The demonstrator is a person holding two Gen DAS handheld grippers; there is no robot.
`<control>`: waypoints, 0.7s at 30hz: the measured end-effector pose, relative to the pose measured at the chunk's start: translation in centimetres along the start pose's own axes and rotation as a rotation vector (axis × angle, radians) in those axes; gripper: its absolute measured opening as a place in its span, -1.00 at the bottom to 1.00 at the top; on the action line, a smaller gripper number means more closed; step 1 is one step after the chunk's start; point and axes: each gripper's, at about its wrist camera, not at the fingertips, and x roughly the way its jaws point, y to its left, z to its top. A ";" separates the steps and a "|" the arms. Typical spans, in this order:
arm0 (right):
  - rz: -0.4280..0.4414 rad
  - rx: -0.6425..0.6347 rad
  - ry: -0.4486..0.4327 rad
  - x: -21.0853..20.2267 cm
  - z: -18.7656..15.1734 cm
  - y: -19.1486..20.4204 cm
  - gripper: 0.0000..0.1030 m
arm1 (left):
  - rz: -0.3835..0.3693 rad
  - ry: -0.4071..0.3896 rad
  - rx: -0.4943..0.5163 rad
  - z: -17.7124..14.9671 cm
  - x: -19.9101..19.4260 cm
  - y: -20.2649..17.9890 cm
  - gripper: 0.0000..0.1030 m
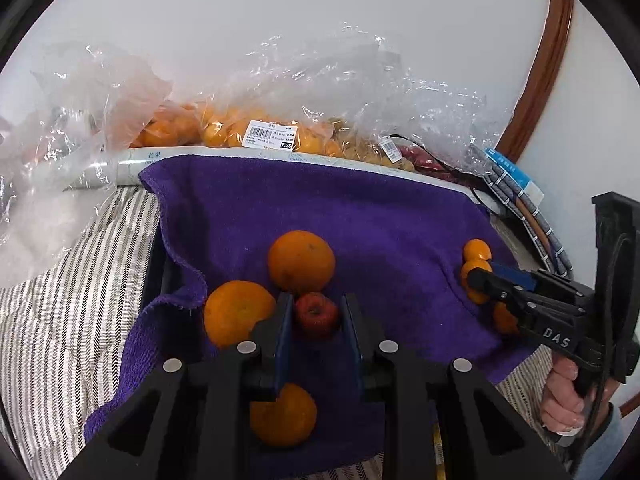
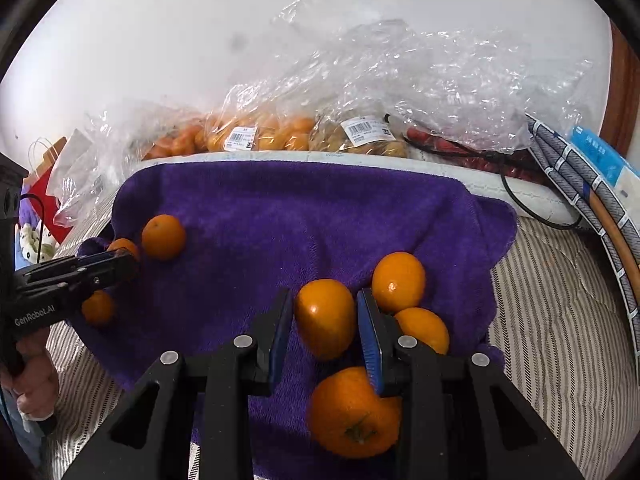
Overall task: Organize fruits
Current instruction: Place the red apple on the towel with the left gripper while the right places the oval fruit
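A purple towel carries loose fruit. In the left wrist view my left gripper is shut on a small red apple, low over the towel. Three big oranges ring it: one behind, one to the left, one under the fingers. In the right wrist view my right gripper is shut on a mandarin; three more mandarins lie beside and below it. The left gripper shows at the far left, its apple hidden. The right gripper shows at the right among small mandarins.
Clear plastic bags of fruit with price labels line the wall behind a white box edge. Striped bedding surrounds the towel. A folded grey-blue item leans at the right; a red paper bag stands left.
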 end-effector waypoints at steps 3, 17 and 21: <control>-0.006 0.009 -0.016 -0.6 -0.1 -0.2 -0.04 | 0.003 0.000 0.006 0.0 0.0 -0.1 -0.55; -0.060 0.035 -0.143 -4.6 -0.1 -0.3 0.27 | 0.013 -0.005 0.038 -0.3 0.0 -0.7 -0.43; -0.085 0.070 -0.129 -6.3 -1.0 -0.1 0.27 | -0.007 -0.010 0.016 -0.3 -0.4 -0.4 -0.33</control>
